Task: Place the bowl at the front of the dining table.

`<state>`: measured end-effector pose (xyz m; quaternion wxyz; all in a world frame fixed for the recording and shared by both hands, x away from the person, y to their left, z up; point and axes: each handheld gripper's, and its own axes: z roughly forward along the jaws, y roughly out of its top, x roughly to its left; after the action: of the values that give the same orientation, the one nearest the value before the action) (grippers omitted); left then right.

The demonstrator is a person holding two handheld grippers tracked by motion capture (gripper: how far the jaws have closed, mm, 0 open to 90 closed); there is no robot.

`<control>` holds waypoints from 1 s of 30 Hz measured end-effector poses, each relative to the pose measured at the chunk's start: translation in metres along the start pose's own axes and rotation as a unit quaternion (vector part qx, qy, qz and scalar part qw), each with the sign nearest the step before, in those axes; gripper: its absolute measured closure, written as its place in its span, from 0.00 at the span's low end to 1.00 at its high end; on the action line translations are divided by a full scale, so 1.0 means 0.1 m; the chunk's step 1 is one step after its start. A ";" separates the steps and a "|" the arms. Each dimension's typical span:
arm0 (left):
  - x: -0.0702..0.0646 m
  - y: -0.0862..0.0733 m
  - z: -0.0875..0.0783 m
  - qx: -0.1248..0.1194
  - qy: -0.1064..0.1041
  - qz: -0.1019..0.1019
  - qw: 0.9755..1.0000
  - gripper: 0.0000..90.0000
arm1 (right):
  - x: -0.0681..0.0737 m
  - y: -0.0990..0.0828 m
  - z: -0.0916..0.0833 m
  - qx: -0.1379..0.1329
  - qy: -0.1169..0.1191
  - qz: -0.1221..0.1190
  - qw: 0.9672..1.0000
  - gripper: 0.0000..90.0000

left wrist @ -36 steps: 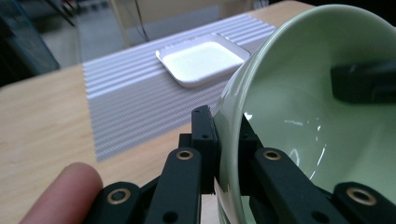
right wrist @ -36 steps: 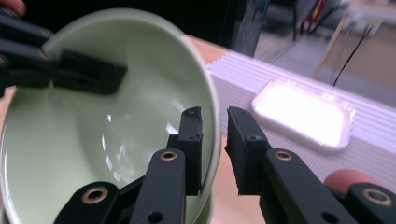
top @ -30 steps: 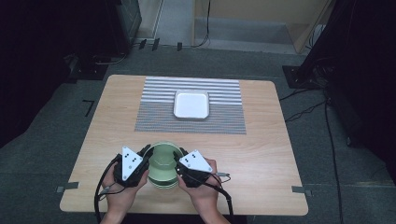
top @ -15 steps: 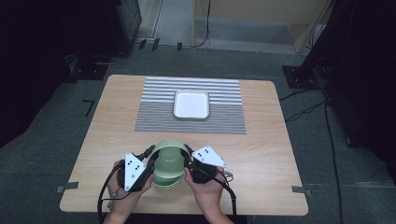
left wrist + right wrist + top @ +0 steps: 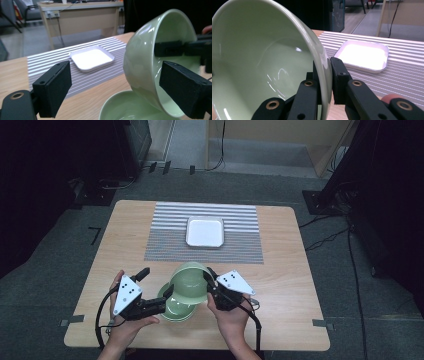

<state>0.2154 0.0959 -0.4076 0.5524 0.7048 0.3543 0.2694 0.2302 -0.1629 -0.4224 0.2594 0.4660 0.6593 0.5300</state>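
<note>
- The right tool [image 5: 209, 281] pinches the rim of the upper bowl [image 5: 190, 282], one jaw inside and one outside, so the bowl hangs tilted on its side above the lower bowl [image 5: 175, 310] on the table [image 5: 280, 270].
- The left tool [image 5: 167, 297], jaws spread, sits at the lower bowl, probably to steady it.
- Both hands are low at the near table edge, angled inward.

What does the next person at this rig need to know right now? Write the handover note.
Right tongs: shut on the rim of the upper bowl, which is lifted and tilted.
Left tongs: open, beside the lower bowl, gripping nothing.
Lower bowl sits on the table near the front edge; the white tray lies on the striped mat.
Done: bowls separated. Left: probably set the upper bowl down.
</note>
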 end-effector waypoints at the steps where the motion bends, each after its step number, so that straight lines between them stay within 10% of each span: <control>1: 0.02 0.01 -0.01 -0.005 -0.006 -0.008 1.000 0.12 | -0.01 0.01 -0.01 0.000 -0.001 0.000 1.000 0.94; 14: 0.22 0.04 -0.12 -0.026 0.013 -0.037 0.999 0.12 | -0.13 0.07 -0.05 -0.009 -0.014 0.004 1.000 0.94; 30: 0.78 -0.17 -0.13 0.014 0.088 -0.078 0.993 0.12 | -0.17 0.09 -0.07 -0.013 -0.020 0.006 1.000 0.93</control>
<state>0.2489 0.1686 -0.4221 0.5283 0.6562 0.4596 0.2812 0.2351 -0.1815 -0.4149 0.2756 0.4770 0.6443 0.5304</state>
